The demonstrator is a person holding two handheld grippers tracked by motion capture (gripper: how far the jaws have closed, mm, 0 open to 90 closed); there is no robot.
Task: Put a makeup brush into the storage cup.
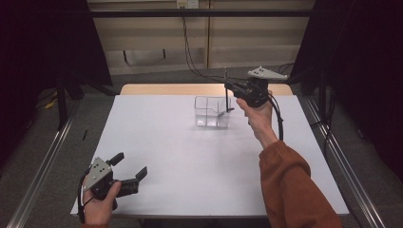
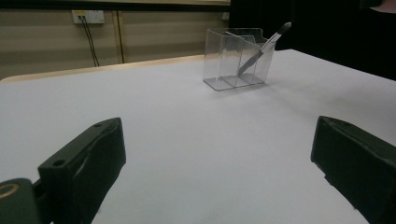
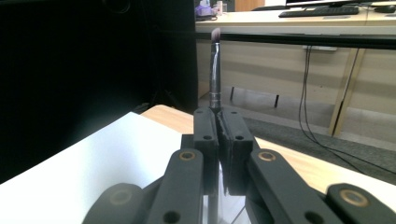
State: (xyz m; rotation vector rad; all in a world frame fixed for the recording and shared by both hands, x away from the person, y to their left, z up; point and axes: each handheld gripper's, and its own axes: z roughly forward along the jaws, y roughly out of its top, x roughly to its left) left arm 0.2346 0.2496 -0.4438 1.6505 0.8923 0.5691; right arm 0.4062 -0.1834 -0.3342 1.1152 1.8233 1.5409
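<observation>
A clear plastic organiser (image 1: pixel 211 114) with compartments stands on the far middle of the white table (image 1: pixel 190 161). One slim brush (image 1: pixel 225 112) leans inside it, also seen in the left gripper view as brush (image 2: pixel 261 46) in the organiser (image 2: pixel 236 60). My right gripper (image 1: pixel 229 87) hovers just above the organiser's right end, shut on a second brush (image 1: pixel 225 75) that points straight up. In the right gripper view that brush (image 3: pixel 215 74) rises from between the closed jaws of the right gripper (image 3: pixel 218 116). My left gripper (image 1: pixel 130 165) rests at the near left corner, open and with nothing in it, its jaws wide apart (image 2: pixel 219 130).
A wooden strip (image 1: pixel 161 89) runs along the table's far edge. Cables (image 1: pixel 190 52) hang down the wall behind. Metal rails (image 1: pixel 43 161) flank the table on the floor. Dark curtains stand at both sides.
</observation>
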